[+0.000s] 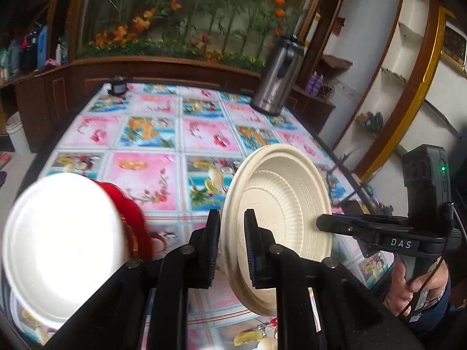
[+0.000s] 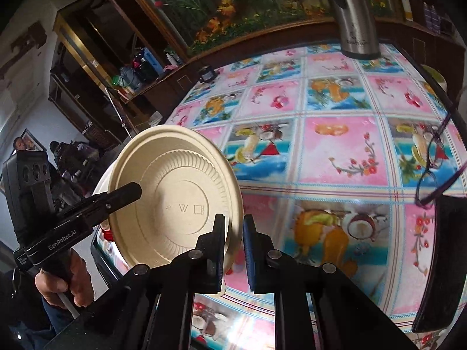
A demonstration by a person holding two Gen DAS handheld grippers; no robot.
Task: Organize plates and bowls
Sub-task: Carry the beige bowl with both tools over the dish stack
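A beige paper plate point(image 1: 280, 218) is held on edge above the table, its ribbed face showing in the left wrist view and its underside point(image 2: 175, 198) in the right wrist view. My left gripper point(image 1: 232, 248) is shut on its rim. My right gripper point(image 2: 233, 250) is shut on the opposite rim; it also shows in the left wrist view point(image 1: 321, 223), as the left gripper does in the right wrist view point(image 2: 137, 189). A white bowl point(image 1: 61, 242) sits blurred at the left, over a red plate point(image 1: 134, 221).
The table point(image 2: 335, 151) has a pink and blue fruit-print cloth. A steel thermos point(image 1: 277, 78) stands at its far right. Eyeglasses point(image 2: 432, 169) and a dark flat object point(image 2: 437, 262) lie at the right edge. A small dark jar point(image 1: 118, 86) is at the far left.
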